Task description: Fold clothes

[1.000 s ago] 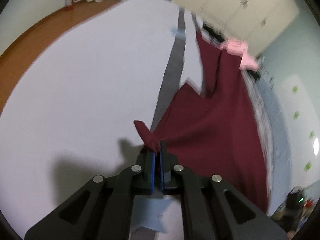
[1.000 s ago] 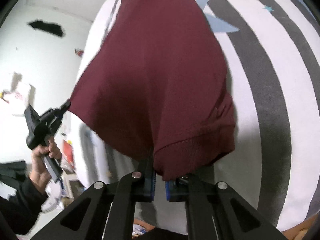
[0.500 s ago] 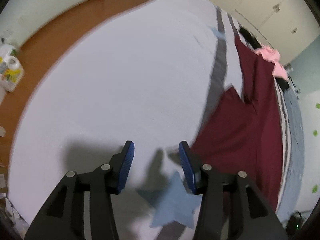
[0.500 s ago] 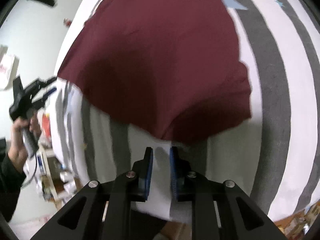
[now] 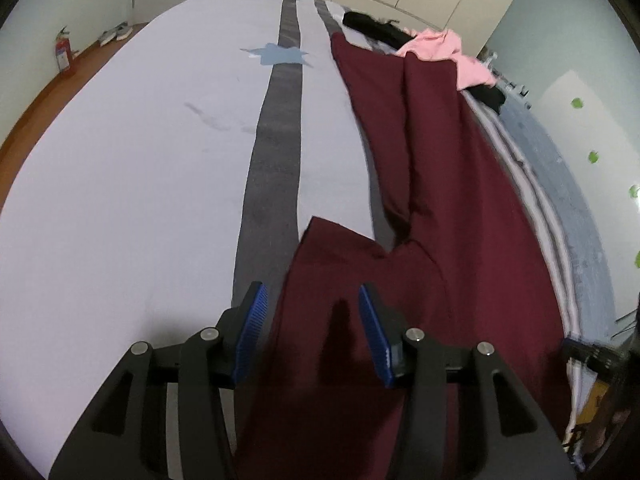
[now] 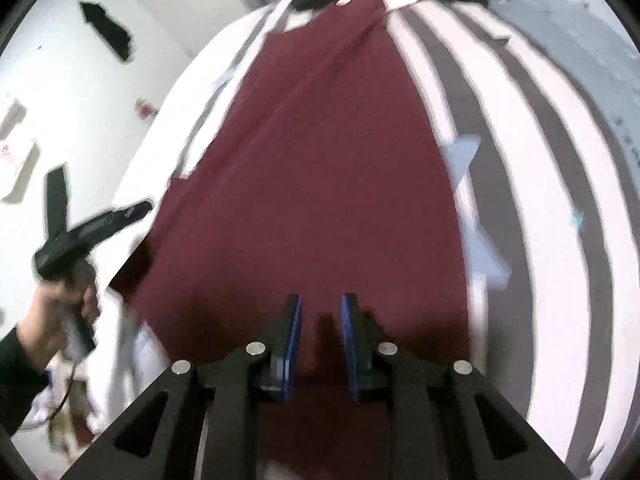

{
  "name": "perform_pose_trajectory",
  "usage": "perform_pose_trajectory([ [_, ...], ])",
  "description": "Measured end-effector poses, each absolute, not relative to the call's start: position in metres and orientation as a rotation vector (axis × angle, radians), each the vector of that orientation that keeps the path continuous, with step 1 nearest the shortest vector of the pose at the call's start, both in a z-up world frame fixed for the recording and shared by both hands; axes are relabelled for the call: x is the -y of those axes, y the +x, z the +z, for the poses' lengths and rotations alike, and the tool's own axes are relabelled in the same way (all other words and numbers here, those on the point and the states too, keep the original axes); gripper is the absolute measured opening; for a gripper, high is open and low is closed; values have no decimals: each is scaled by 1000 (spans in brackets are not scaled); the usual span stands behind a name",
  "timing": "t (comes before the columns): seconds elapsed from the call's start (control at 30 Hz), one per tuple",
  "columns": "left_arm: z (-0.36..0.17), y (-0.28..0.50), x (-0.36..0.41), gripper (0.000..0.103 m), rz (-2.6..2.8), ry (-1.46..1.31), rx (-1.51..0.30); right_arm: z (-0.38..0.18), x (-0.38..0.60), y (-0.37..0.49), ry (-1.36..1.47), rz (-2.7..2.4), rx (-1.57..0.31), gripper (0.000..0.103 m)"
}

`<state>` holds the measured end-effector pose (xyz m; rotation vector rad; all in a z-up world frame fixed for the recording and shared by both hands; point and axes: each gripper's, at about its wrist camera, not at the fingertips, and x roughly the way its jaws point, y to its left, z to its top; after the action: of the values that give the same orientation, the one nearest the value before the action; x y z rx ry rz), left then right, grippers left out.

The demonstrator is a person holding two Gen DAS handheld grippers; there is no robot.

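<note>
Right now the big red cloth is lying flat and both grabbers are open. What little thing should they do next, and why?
Probably lower the left gripper onto the maroon garment at its sleeve edge and pinch it, since both it and the right gripper hover empty above the spread cloth on the striped bed, ready for a fold.

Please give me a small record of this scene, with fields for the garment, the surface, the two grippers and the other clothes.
garment: maroon garment, spread flat
surface: striped bed sheet, blue star print
left gripper: open, nothing gripped, above the maroon cloth
right gripper: open, narrow gap, nothing gripped
other clothes: pink garment and black garment at the far end
</note>
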<state>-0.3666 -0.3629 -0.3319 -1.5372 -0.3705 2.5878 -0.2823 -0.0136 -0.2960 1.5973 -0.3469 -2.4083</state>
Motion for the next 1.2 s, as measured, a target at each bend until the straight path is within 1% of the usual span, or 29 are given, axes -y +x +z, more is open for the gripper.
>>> perform_pose_trajectory([
  [0.1,-336,-376,363,42,2578,-1532,367,-299,10,-306,1559,-2459,310,19],
  [0.13,-335,-377,361,33,2582,-1518,347,-301,8,-313,1554,-2465,301,19],
  [0.2,-333,-376,357,20,2590,-1499,305,-306,2,-326,1547,-2473,287,19],
  [0.23,-332,-375,355,16,2593,-1494,284,-310,5,-332,1552,-2469,286,19],
  [0.27,-333,-377,356,15,2593,-1503,279,-315,9,-338,1560,-2463,287,19],
  [0.3,-335,-379,357,10,2593,-1513,274,-321,13,-340,1569,-2458,285,19],
  [0.37,-336,-380,359,10,2592,-1517,291,-332,20,-340,1589,-2450,280,19],
  [0.43,-334,-382,359,6,2602,-1507,291,-342,24,-341,1604,-2443,282,19],
  [0.5,-327,-381,360,5,2626,-1470,287,-346,22,-343,1612,-2440,288,18],
  [0.63,-299,-384,366,5,2689,-1327,356,-349,22,-343,1615,-2448,254,18],
  [0.7,-297,-389,365,4,2699,-1308,348,-350,21,-343,1622,-2457,249,18],
  [0.73,-296,-391,365,4,2704,-1299,344,-350,20,-343,1625,-2462,246,15],
  [0.87,-312,-404,367,4,2691,-1362,340,-352,15,-343,1626,-2487,257,15],
  [0.97,-334,-406,387,5,2715,-1521,389,-352,16,-341,1609,-2501,232,15],
  [1.03,-330,-398,409,5,2771,-1514,502,-353,16,-340,1597,-2506,217,15],
  [1.1,-318,-384,423,6,2781,-1454,577,-351,14,-339,1595,-2510,227,15],
  [1.2,-298,-358,419,6,2738,-1393,568,-346,11,-336,1598,-2528,254,17],
])
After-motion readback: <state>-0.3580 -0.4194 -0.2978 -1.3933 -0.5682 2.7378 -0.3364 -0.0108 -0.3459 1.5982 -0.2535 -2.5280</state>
